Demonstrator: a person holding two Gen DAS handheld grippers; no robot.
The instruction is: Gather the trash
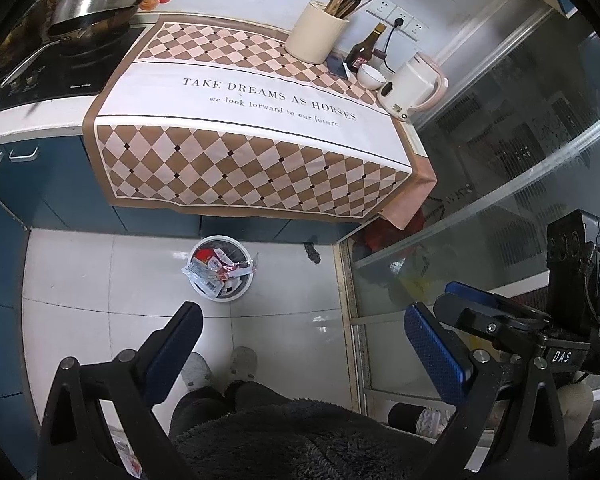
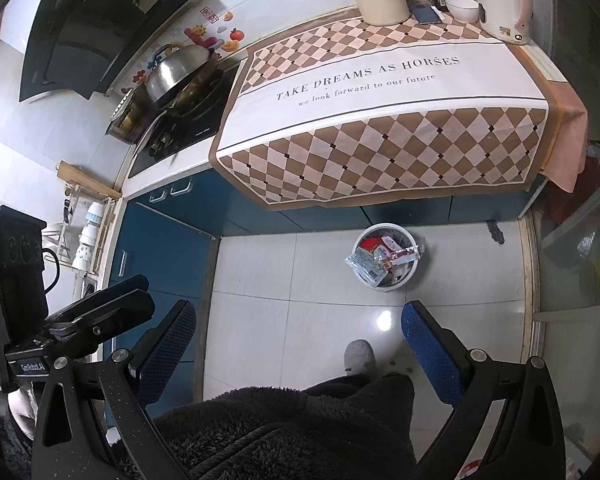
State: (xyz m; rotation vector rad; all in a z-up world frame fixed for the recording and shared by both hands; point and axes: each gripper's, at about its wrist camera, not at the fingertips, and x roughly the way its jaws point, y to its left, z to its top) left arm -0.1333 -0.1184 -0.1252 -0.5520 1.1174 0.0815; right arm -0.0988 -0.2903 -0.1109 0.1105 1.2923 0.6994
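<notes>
A small white trash bin (image 1: 242,290) stands on the floor below the counter, filled with snack wrappers (image 1: 216,268); one clear wrapper hangs over its left rim. It also shows in the right wrist view (image 2: 410,276) with the wrappers (image 2: 380,260). My left gripper (image 1: 304,330) is open and empty, held high above the floor, nearer to me than the bin. My right gripper (image 2: 298,330) is open and empty, also high and short of the bin. The right gripper's body shows at the right of the left wrist view (image 1: 512,320).
The counter carries a checkered cloth (image 1: 260,120), a utensil holder (image 1: 316,32), a sauce bottle (image 1: 366,50), a white bowl (image 1: 371,76), a phone (image 1: 337,66) and a kettle (image 1: 414,84). A wok (image 1: 92,8) sits on the stove. Glass sliding door (image 1: 500,160) at right. My feet (image 1: 220,368) below.
</notes>
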